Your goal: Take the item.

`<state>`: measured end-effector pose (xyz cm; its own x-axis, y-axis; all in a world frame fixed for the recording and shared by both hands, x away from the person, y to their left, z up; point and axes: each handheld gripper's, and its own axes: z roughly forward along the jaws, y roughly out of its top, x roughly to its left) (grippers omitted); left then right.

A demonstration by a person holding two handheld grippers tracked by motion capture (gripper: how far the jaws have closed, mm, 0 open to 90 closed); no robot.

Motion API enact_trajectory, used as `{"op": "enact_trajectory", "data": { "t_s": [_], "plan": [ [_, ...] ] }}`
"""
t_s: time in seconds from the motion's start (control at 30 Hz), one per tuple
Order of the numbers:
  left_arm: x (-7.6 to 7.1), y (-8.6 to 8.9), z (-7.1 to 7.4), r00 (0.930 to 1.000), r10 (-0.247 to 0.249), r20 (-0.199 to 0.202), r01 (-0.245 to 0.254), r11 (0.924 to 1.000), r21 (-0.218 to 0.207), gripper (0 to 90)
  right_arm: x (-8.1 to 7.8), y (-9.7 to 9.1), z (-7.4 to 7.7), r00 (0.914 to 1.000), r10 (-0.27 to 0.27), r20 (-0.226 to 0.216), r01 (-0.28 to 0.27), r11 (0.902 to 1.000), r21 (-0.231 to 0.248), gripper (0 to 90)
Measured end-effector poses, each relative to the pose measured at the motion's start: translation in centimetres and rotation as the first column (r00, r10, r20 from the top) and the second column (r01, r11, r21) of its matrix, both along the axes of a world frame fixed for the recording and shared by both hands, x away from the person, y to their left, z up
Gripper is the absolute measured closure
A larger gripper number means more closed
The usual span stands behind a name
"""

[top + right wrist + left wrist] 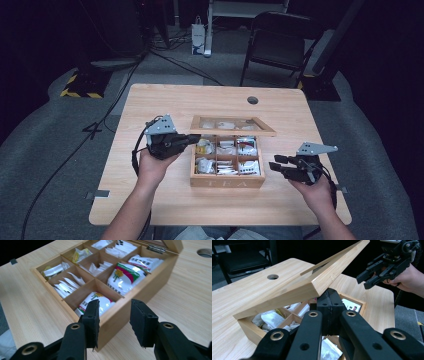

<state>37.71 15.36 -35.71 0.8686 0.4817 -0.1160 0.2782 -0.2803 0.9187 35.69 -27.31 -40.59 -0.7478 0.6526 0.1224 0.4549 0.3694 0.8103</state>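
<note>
high view: light wooden compartmented tea box sat mid-desk, glass-paned lid part-raised, closing apparently left | left gripper view: left gripper jaws clenched together under the lid | right gripper view: right gripper jaws released, empty, beside box corner.

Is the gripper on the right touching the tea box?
Apart. In the high view the right gripper hangs beside the tea box, with bare table between them. In the right gripper view its open jaws hold nothing.
</note>
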Motion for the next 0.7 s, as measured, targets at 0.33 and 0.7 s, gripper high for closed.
{"op": "enact_trajectory", "data": {
  "t_s": [0.33,0.7],
  "plan": [
    [0.1,0.0,0.1,1.0000,-0.001,0.004,0.001,1.0000,-0.002,89.9,0.8,3.1,1.2,0.9890,0.144,0.033,-0.144,0.9895,-0.016,61.4],
    [0.2,0.0,0.1,1.0000,-0.003,0.003,0.003,1.0000,-0.004,89.9,1.3,5.1,1.6,0.9870,0.156,0.038,-0.156,0.9876,-0.019,61.1]
  ]
}}
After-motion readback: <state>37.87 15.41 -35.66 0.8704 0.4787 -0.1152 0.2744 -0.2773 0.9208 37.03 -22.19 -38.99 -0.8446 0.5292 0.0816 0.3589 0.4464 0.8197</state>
